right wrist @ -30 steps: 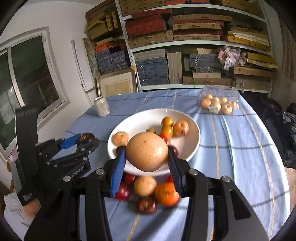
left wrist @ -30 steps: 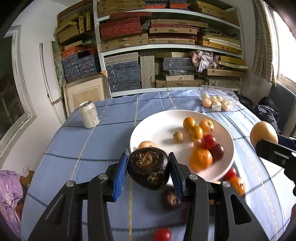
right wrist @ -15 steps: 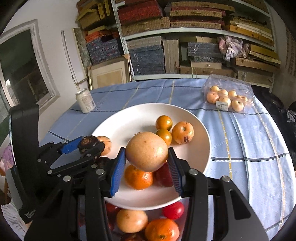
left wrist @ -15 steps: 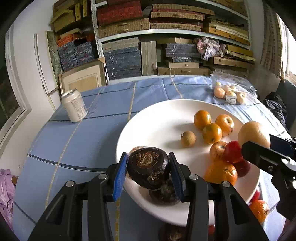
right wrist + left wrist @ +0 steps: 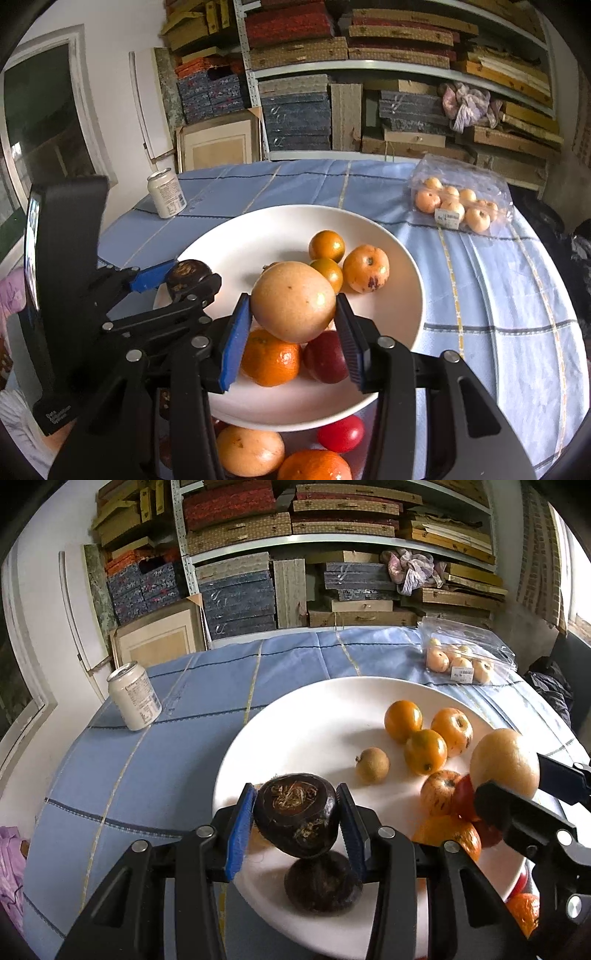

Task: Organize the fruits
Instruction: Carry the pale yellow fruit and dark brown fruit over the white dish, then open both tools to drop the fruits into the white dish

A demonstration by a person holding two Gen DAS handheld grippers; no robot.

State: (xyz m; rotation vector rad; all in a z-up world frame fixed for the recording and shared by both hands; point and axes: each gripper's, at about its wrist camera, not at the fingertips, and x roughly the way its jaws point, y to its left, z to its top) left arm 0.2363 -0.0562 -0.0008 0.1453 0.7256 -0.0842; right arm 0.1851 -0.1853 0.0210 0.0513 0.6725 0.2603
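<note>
Holding: we have both claws loaded over the plate (image 5: 295, 716), the left claw (image 5: 296, 821) clamped on a dark fruit (image 5: 296, 814), the right claw (image 5: 293, 314) clamped on a tan fruit (image 5: 293, 301).
Position: we see the dark fruit above a second dark one (image 5: 321, 882) near the plate's near rim; the tan fruit hangs over an orange (image 5: 271, 358) and a red fruit (image 5: 327, 356).
Risk: we reckon either fruit, let go from here, lands on the one below and rolls off onto the tabletop (image 5: 147, 775).
Risk two: we see the claws close together; they could knock each other.
Axis: we find both fruits roundish, with no clear long axis; the dark fruit's fibrous end tilts up toward the camera.
</note>
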